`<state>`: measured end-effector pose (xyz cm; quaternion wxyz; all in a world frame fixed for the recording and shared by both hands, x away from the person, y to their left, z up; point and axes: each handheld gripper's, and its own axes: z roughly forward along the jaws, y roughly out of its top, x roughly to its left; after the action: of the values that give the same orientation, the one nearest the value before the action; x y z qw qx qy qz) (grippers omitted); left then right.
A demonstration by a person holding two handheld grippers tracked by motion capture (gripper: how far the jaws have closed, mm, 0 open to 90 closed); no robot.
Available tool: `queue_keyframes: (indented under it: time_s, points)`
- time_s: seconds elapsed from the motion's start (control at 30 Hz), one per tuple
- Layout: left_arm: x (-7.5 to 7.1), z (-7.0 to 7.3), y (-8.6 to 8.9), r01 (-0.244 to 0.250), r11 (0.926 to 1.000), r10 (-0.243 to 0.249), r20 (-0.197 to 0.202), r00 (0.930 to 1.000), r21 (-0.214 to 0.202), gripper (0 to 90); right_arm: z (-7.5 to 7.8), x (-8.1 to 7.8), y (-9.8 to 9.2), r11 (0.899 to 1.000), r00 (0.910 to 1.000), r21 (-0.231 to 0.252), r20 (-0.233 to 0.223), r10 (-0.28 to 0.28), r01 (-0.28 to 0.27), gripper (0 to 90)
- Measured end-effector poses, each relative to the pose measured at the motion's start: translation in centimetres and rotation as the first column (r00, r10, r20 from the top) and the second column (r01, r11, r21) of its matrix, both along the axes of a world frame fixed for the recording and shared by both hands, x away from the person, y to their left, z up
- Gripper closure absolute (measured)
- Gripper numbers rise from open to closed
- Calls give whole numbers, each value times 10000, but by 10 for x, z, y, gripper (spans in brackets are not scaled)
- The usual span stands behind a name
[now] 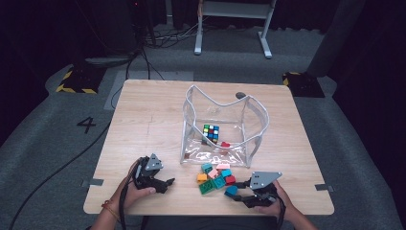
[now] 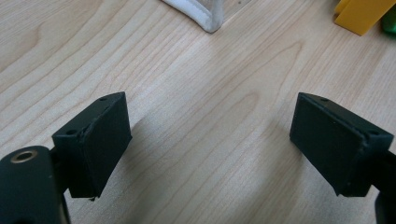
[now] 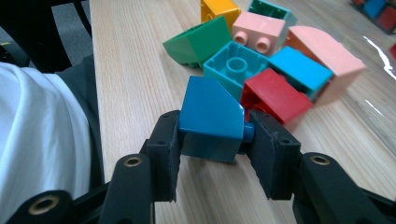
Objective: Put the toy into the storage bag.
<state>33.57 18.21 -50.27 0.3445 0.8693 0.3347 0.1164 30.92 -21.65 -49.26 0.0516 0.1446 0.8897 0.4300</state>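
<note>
My right gripper [image 1: 235,194] [image 3: 214,130] is shut on a blue sloped brick [image 1: 231,190] [image 3: 210,116] at the near right of the wooden table [image 1: 143,120]. The pads press on the brick's two sides, and the brick sits low over the table top. Just beyond it lies a pile of loose bricks [image 1: 215,177]: green [image 3: 198,44], teal [image 3: 231,65], red [image 3: 273,95], light blue [image 3: 299,70], pink [image 3: 259,32] and yellow [image 3: 219,9]. My left gripper [image 1: 168,183] [image 2: 210,126] rests at the near left, open, with bare wood between its jaws.
A clear plastic bag [image 1: 253,115] with white trim stands open behind the pile. It holds a Rubik's cube [image 1: 210,132] and a small red brick [image 1: 225,144]. Its white corner [image 2: 205,16] lies ahead of my left gripper. A person's white sleeve [image 3: 42,140] is at the table's near edge.
</note>
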Motion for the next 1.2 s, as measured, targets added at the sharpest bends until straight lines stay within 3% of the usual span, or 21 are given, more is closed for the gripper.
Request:
queue_keyframes:
  time_s: [0.3, 0.4, 0.6, 0.93, 1.03, 1.2]
  points:
    - [0, 0, 0, -21, 10000, 21, -4, 10000, -7, 126, 8, 6, -32, 9952, 9953, 175, 29, -966, 965, 558]
    - [0, 0, 0, -27, 10000, 27, 10, 10000, -8, 126, 12, 8, -45, 9905, 9900, -14, 293, -1377, 1378, 558]
    - [0, 0, 0, -29, 10000, 29, 9, 10000, -13, 126, 22, 17, -70, 9762, 9760, 296, 280, -2158, 2150, 558]
    - [0, 0, 0, -24, 10000, 24, -26, 10000, -7, 126, 56, 41, -105, 9421, 9368, 783, 1069, -3330, 3260, 558]
    - [0, 0, 0, -24, 10000, 24, -26, 10000, -7, 126, 70, 54, -113, 9272, 9193, 1052, 1308, -3712, 3594, 558]
    - [0, 0, 0, -15, 10000, 15, -29, 10000, -4, 125, 92, 70, -120, 9159, 8977, 1158, 1847, -4001, 3844, 558]
